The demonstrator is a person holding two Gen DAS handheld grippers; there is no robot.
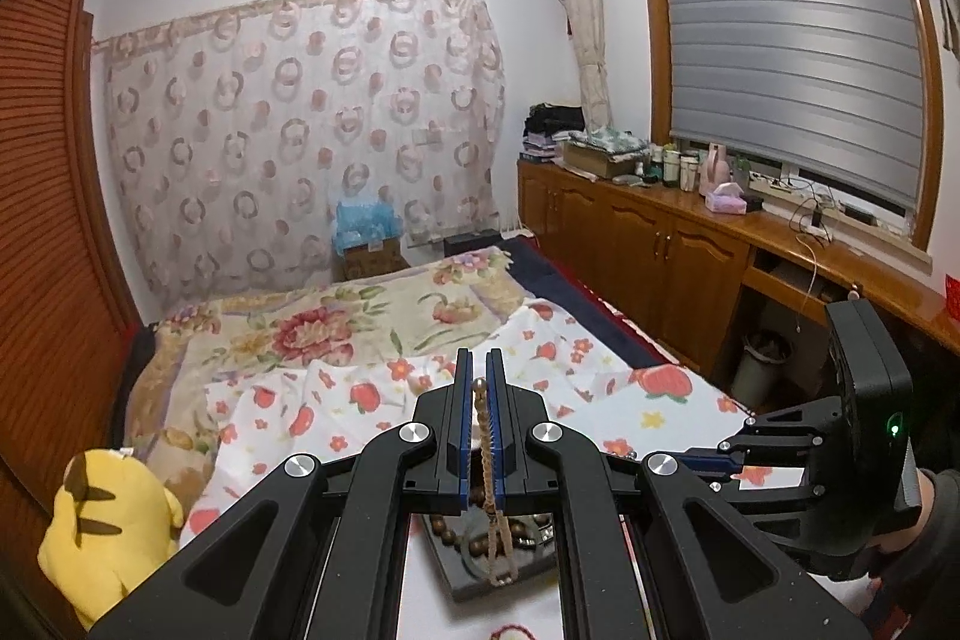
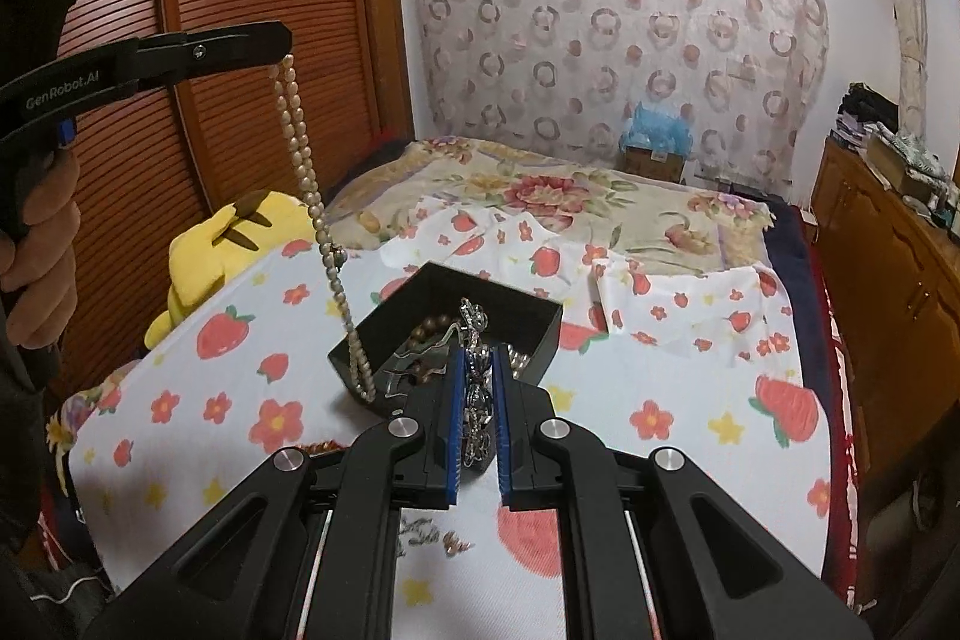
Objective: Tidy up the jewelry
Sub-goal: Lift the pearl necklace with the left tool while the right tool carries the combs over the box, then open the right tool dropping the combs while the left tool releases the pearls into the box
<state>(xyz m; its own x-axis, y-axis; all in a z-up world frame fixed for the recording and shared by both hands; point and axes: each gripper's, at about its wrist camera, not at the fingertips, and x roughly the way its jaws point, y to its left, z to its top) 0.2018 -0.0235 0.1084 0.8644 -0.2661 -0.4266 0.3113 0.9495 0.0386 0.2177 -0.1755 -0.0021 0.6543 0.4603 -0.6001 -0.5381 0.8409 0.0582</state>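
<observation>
Two grippers are raised over the bed, each clamped on a piece of jewelry. Nearest the right wrist camera, the right gripper (image 2: 478,388) has its blue pads closed on a silver chain (image 2: 476,400), which bunches between the jaws and pokes out past the tips. Just beyond, a black box (image 2: 543,340) sits open on the strawberry-print sheet (image 2: 660,388), with brown beads (image 2: 433,325) and more silver pieces inside. A few small loose pieces (image 2: 429,535) lie on the sheet under that gripper. To the left, the left gripper (image 2: 282,40), held by a hand (image 2: 39,232), pinches the top of a pearl necklace (image 2: 318,232); the strand hangs down, its lower end at the box's near-left corner. In the left wrist view, the left gripper (image 1: 478,382) is shut tight on the strand. Farther back lie a yellow plush toy (image 2: 234,244), a floral blanket (image 2: 540,190) and a patterned curtain (image 2: 600,10).
</observation>
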